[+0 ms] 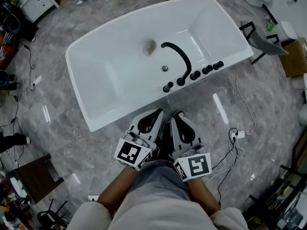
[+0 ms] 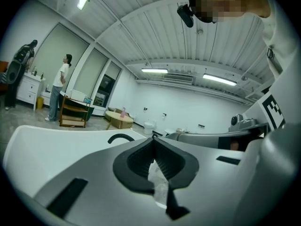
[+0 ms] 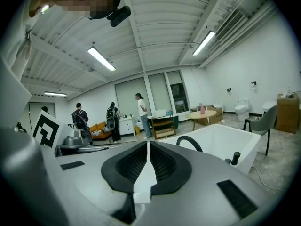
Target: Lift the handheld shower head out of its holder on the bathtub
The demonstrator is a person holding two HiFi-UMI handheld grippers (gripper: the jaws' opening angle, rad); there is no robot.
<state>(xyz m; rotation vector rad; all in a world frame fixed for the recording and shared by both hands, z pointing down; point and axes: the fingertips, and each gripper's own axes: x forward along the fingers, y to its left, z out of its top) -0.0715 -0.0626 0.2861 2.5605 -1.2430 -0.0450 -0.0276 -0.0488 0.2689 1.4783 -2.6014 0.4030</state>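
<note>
A white bathtub (image 1: 96,123) lies on the marble floor ahead of me. On its near rim stands a curved black spout (image 1: 178,56) and a row of black fittings (image 1: 195,75); which of them is the handheld shower head I cannot tell. Both grippers hang side by side just short of that rim, apart from it. My left gripper (image 1: 156,113) is shut and empty, and so is my right gripper (image 1: 178,114). The left gripper view shows closed jaws (image 2: 153,141) with the spout (image 2: 120,137) beyond. In the right gripper view the jaws (image 3: 148,143) are closed too, and a black fitting (image 3: 235,157) stands at right.
A power strip with cables (image 1: 237,134) lies on the floor to the right. A grey chair (image 1: 263,40) and a cardboard box (image 1: 295,56) stand past the tub's right end. A white cabinet (image 1: 38,1) is far left. People (image 3: 140,108) stand in the background.
</note>
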